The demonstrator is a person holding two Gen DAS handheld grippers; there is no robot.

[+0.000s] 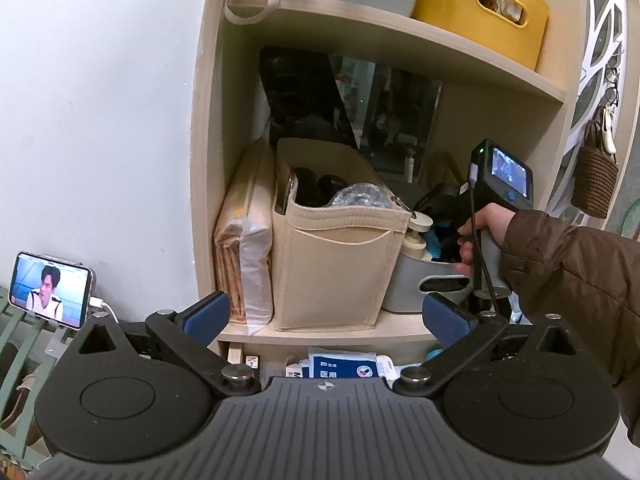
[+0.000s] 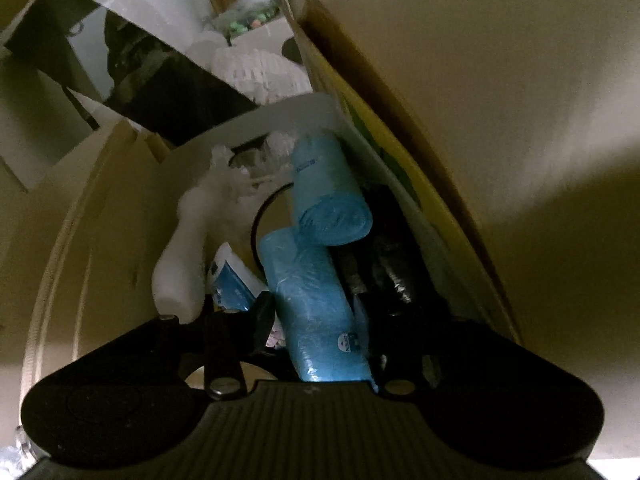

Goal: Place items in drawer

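- The left tool is hovering low in the left wrist view, its blue pads spread wide with nothing between them, facing a wooden shelf unit.
- Just beneath the shelf board, at bottom centre, the drawer is showing a blue-and-white packet and small boxes inside.
- On the shelf a beige felt organizer is sitting at centre, with a grey bin touching its right side.
- At right of that frame, a hand in a brown sleeve is holding the right tool's handle, dipping it into the grey bin.
- In the right wrist view, the right tool is sitting down in that bin, its fingers dark and straddling a blue bag roll at lower centre; whether the pads are pressing on it I cannot tell.
- A second blue roll is lying above it, black rolls are at right, and a white crumpled piece is at left.
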